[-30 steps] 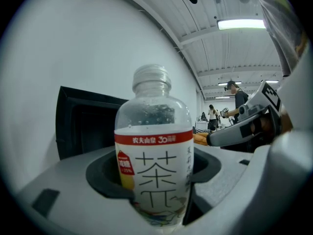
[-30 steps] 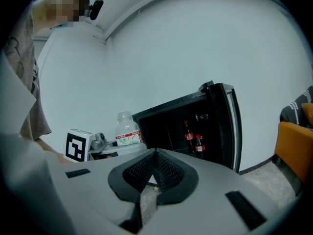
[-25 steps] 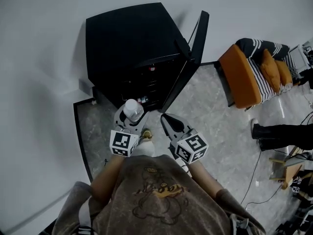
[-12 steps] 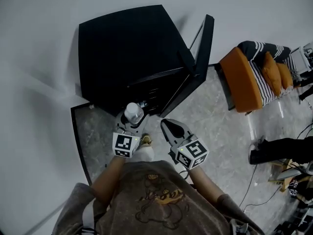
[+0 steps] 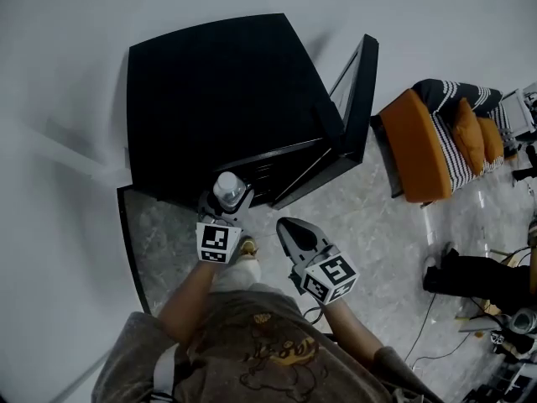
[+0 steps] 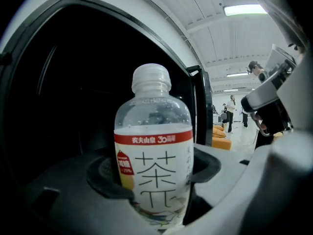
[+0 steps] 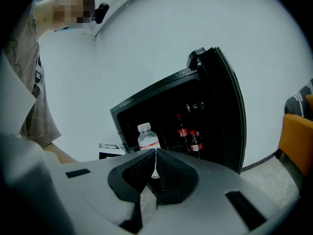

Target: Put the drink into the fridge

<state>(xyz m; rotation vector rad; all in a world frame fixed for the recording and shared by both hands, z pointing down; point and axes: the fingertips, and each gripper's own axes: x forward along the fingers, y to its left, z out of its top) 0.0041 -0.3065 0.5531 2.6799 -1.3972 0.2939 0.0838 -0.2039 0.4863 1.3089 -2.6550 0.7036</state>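
Two grippers, one bottle, so let's go camera by camera.

Head view: your left gripper (image 5: 225,203) is pinching the drink (image 5: 228,189) upright, cap toward the camera, right in front of the open black fridge (image 5: 210,91). Its door (image 5: 359,107) swings out to your right. The drink isn't in yet, it hangs just outside the opening. Your right gripper (image 5: 291,227) sits beside it. I'd guess it's idle because the door's already open.

Left gripper view: the jaws are spread fairly wide but clamped on the bottle's labelled belly, low down. That probably keeps it steady and leaves the top clear for a shelf. Behind it is only the dark cavity, no shelves visible from here.

Right gripper view: these jaws are pressed together with nothing between them. This is the only angle that shows the contents: a couple of dark bottles (image 7: 190,137) with red caps over toward the door side. Can't tell if they're on the door rack or a shelf, so pick a free spot.
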